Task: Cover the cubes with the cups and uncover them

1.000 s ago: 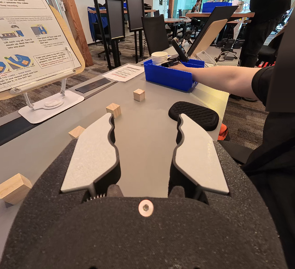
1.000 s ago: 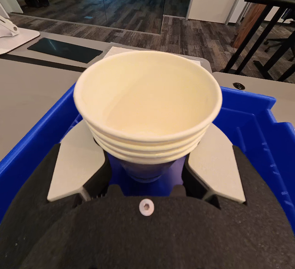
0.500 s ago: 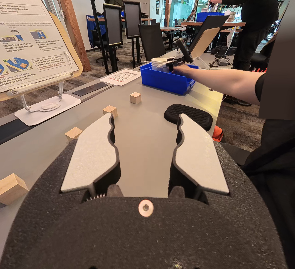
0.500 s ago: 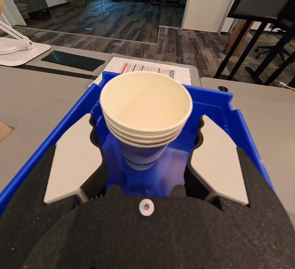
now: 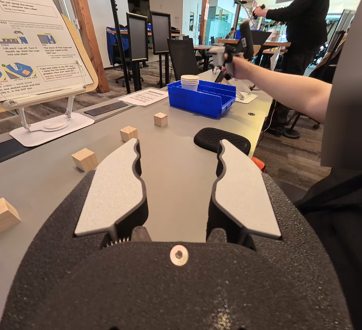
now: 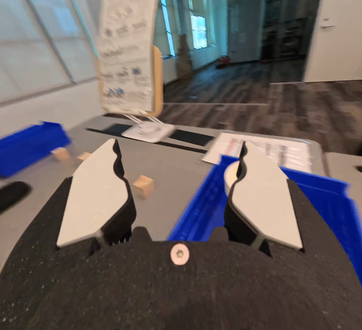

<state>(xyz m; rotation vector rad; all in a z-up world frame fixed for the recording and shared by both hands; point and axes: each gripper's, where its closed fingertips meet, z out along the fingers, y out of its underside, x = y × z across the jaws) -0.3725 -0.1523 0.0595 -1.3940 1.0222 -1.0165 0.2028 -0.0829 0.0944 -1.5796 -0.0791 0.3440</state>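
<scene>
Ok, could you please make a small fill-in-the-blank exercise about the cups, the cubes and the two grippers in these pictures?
1. The stack of cups stands inside the ____ bin.
2. In the left wrist view, ____ wooden cubes lie on the grey table.
3. The left gripper is open and holds ____.
4. The right gripper has its fingers ____, with no cup between them.

Missing words: blue; four; nothing; open

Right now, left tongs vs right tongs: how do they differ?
The left tongs hang low over bare table, aimed past the wooden cubes; the right tongs are raised beside the blue bin with the cup stack. The left view is sharp, the right blurred. Both are open and empty.
</scene>
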